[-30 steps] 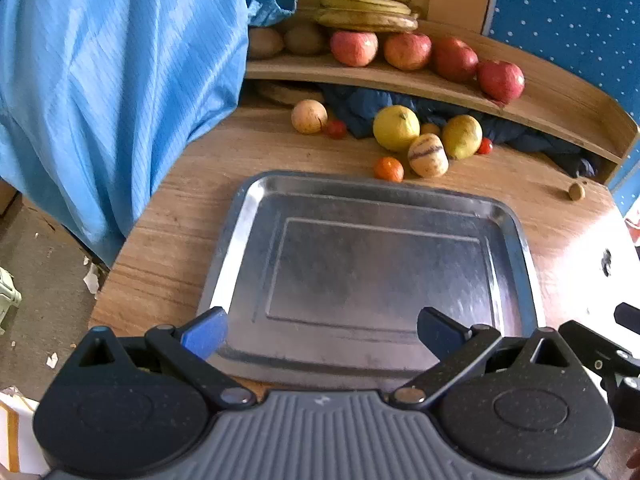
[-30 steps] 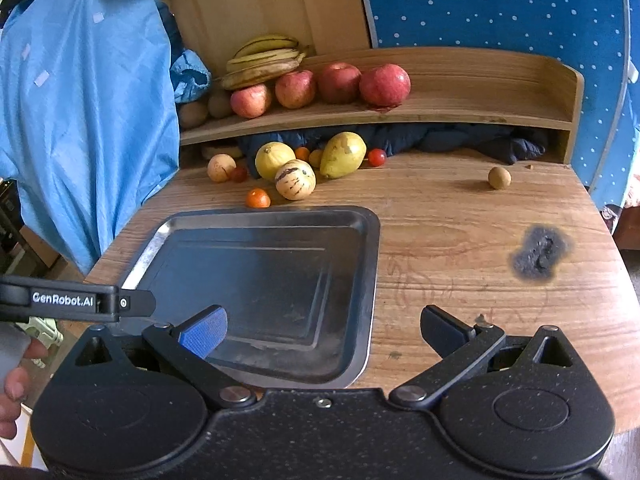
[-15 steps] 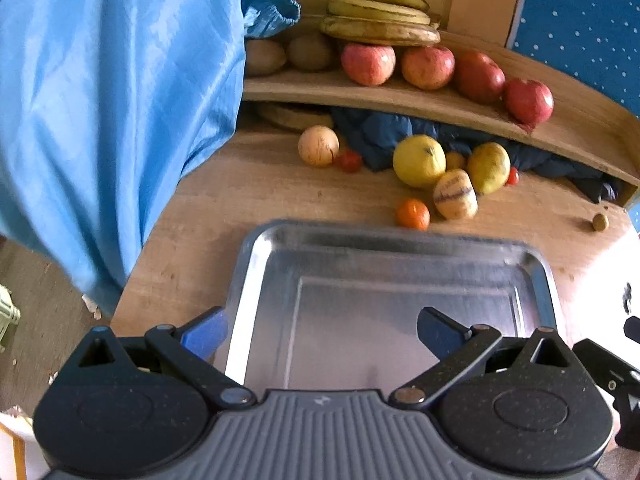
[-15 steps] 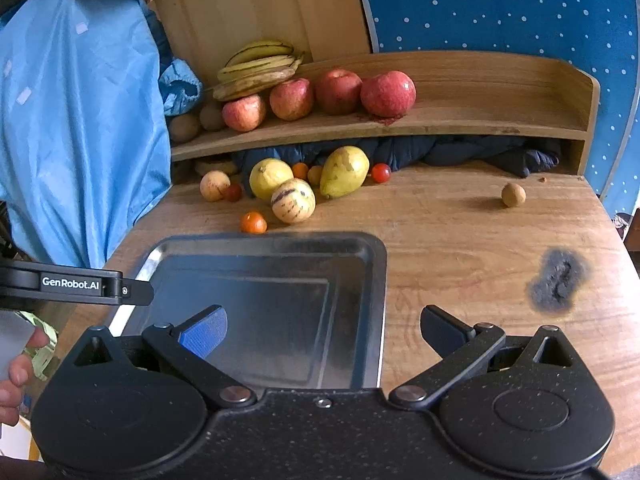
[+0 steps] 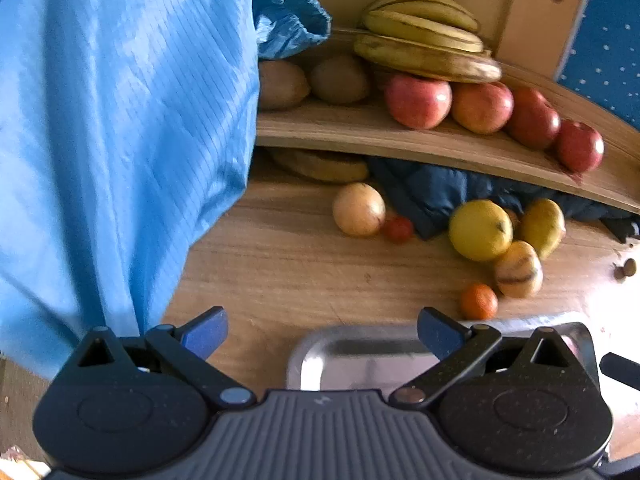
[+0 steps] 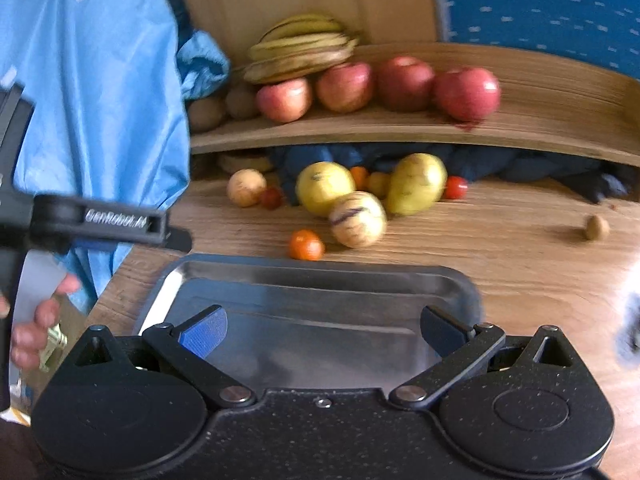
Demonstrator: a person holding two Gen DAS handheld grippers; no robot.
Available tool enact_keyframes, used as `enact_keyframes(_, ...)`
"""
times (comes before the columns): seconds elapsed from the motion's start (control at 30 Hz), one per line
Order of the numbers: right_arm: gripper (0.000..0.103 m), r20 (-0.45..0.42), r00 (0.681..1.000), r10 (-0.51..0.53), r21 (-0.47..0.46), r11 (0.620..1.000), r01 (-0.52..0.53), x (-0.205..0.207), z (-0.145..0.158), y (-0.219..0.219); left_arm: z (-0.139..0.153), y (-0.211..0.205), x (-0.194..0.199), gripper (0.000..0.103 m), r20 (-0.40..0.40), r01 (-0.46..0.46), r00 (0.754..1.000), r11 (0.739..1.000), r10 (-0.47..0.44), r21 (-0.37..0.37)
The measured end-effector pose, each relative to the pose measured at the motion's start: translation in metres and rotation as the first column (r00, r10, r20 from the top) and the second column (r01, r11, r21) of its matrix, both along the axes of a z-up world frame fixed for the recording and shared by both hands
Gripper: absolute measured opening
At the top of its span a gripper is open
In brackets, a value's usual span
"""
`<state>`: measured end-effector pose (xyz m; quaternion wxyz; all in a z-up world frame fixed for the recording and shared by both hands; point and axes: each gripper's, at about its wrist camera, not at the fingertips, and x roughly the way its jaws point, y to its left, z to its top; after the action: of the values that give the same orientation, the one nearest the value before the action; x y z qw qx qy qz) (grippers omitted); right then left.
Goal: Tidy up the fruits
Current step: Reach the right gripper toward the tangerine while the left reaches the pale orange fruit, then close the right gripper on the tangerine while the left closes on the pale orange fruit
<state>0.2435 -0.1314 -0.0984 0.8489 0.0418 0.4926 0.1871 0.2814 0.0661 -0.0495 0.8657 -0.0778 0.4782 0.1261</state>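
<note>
A metal tray (image 6: 312, 280) lies on the wooden table (image 5: 304, 264); its near-left corner shows in the left wrist view (image 5: 320, 344). Loose fruit lies behind it: a small orange (image 6: 306, 245), a striped melon (image 6: 357, 219), a yellow round fruit (image 6: 324, 188), a yellow-green mango (image 6: 416, 184), a pale round fruit (image 5: 359, 209) and a cherry tomato (image 5: 398, 229). My left gripper (image 5: 322, 332) is open and empty over the tray's far-left edge. My right gripper (image 6: 324, 332) is open and empty over the tray.
A curved wooden shelf (image 5: 400, 136) at the back holds bananas (image 5: 424, 44), red apples (image 5: 418, 102) and kiwis (image 5: 340, 79). A blue garment (image 5: 120, 140) hangs at the left. A dark blue cloth (image 5: 432, 196) lies under the shelf. A small brown fruit (image 6: 596, 227) lies at the right.
Both grippers have moved forward toward the fruit and shelf; the tray has slid lower in both views. The left gripper also shifted left. Both stay open and empty.
</note>
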Motion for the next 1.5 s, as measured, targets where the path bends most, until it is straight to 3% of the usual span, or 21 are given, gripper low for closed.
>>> enact_keyframes(0.4, 0.1, -0.038, 0.999, 0.0, 0.006, 1.0, 0.0, 0.041, -0.018, 0.048, -0.017, 0.024, 0.038, 0.102, -0.006, 0.066, 0.998, 0.997, -0.067, -0.028)
enact_keyframes(0.6, 0.093, -0.049, 0.998, -0.031, -0.012, 0.999, 0.03, 0.06, -0.028, 0.051, -0.026, 0.025, 0.057, 0.102, -0.004, 0.096, 0.995, 0.994, -0.096, -0.044)
enact_keyframes(0.77, 0.081, -0.071, 0.997, -0.041, -0.016, 0.999, 0.04, 0.073, -0.038, 0.054, -0.032, 0.03, 0.069, 0.102, 0.0, 0.112, 0.994, 0.992, -0.112, -0.064)
enact_keyframes(1.0, 0.067, -0.101, 0.993, -0.069, -0.015, 0.998, 0.067, 0.082, -0.049, 0.055, -0.038, 0.031, 0.085, 0.096, 0.003, 0.133, 0.991, 0.988, -0.133, -0.073)
enact_keyframes(1.5, 0.059, -0.116, 0.988, -0.098, -0.021, 0.995, 0.097, 0.091, -0.066, 0.058, -0.05, 0.026, 0.106, 0.085, -0.009, 0.13, 0.991, 0.989, -0.131, -0.071)
